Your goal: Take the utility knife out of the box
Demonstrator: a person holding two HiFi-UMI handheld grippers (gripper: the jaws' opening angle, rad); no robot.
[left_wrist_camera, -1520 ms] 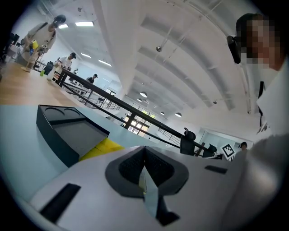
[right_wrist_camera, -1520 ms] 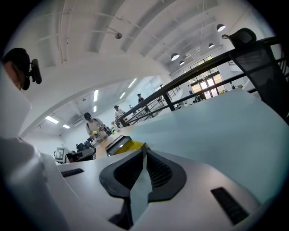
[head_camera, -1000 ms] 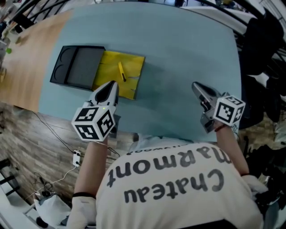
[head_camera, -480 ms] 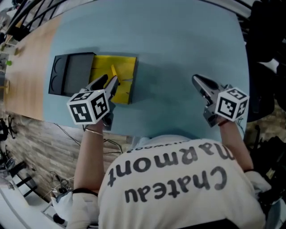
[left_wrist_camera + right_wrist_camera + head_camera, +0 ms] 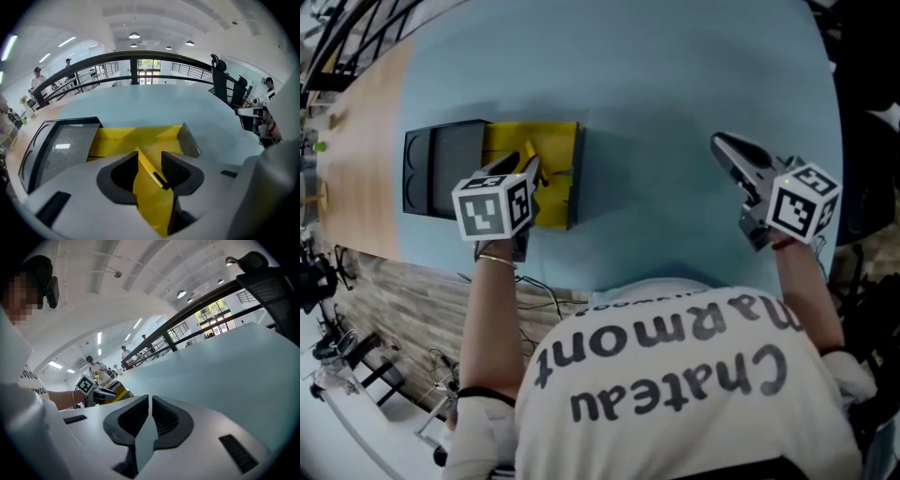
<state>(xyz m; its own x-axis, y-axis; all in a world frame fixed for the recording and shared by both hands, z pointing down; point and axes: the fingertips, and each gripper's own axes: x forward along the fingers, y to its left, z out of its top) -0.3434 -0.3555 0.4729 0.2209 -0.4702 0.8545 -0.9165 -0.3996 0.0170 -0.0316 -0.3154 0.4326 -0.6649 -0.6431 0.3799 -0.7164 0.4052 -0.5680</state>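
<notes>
An open yellow box lies on the light blue table, its black lid folded out to the left. My left gripper points steeply down into the box. Its jaws have just been opening and stand wide. In the left gripper view the yellow utility knife, with a black slider, lies on the box floor between the fingers of the left gripper; the pads do not press on it. My right gripper hovers over bare table far to the right, jaws together and empty.
A wooden strip borders the table on the left. The table's near edge runs just under both hands, with cables on the floor below. Railings and people stand far off in both gripper views.
The left gripper moved forward and down over the box, tilted more steeply, and its jaws went from shut to open. The right gripper drifted slightly right, still shut.
</notes>
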